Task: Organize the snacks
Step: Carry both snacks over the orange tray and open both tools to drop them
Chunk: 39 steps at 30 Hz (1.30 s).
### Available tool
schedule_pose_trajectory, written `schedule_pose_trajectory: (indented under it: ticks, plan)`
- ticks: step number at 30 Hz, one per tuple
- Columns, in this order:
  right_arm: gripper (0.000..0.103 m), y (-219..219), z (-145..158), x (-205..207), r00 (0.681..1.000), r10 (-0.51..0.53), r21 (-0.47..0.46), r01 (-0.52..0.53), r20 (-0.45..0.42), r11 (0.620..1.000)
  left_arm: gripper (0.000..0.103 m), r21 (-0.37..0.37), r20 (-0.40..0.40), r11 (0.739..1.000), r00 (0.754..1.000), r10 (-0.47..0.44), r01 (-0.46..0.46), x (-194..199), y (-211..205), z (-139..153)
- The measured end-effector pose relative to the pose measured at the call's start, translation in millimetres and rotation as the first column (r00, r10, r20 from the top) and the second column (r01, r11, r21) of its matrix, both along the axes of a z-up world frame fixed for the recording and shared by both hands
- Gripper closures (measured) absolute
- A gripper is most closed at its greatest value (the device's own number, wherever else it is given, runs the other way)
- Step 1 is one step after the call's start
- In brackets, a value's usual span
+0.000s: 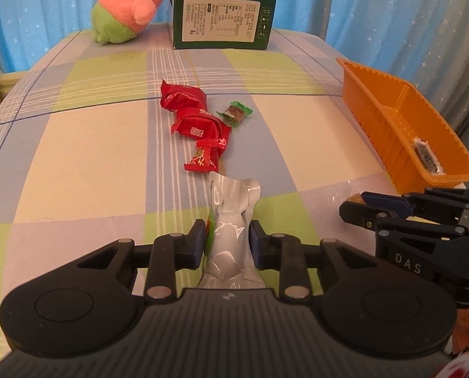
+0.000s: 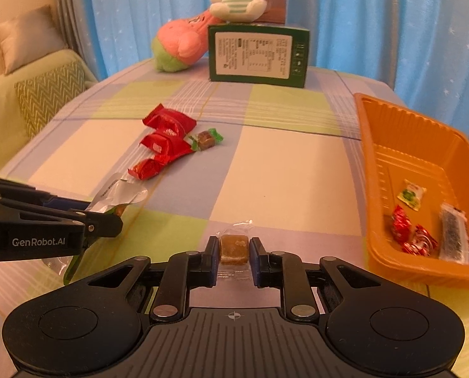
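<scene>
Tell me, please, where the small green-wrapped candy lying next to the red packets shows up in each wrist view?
Left wrist view: the green-wrapped candy lies just above centre, right of the red packets.
Right wrist view: it lies left of centre in the upper half, again at the right end of the red packets.
Shared landmark: the green box standing at the far edge of the table, behind the candy in both.

Your right gripper point(image 2: 234, 252) has its jaws clamped on a brown candy point(image 2: 233, 249); left of the orange tray point(image 2: 379, 189), the red packets point(image 2: 165, 138) lie.
</scene>
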State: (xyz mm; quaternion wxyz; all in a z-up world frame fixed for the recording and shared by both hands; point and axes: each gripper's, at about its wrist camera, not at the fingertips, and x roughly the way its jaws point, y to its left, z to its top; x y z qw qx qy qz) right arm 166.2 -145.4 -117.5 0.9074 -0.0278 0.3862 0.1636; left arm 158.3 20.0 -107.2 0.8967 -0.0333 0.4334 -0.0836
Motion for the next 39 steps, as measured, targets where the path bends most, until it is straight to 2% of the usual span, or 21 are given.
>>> schedule_pose_trajectory:
  ticks: [10, 20, 39]
  plan:
    - [0.082, -23, 50, -33, 0.996, -0.08, 0.068, 0.078, 0.036, 0.995, 0.077, -0.051, 0.025, 0.998, 0.999, 0.035, -0.033, -24, -18, 38]
    - [0.082, -66, 90, -53, 0.982, -0.174, 0.068, 0.17, 0.067, 0.983, 0.077, -0.076, 0.06, 0.997, 0.998, -0.015, 0.02, -35, -57, 74]
    - [0.082, -148, 103, -66, 0.944, -0.322, 0.06, 0.318, 0.074, 0.946, 0.077, -0.069, 0.094, 0.982, 0.981, -0.17, 0.176, -25, -141, 99]
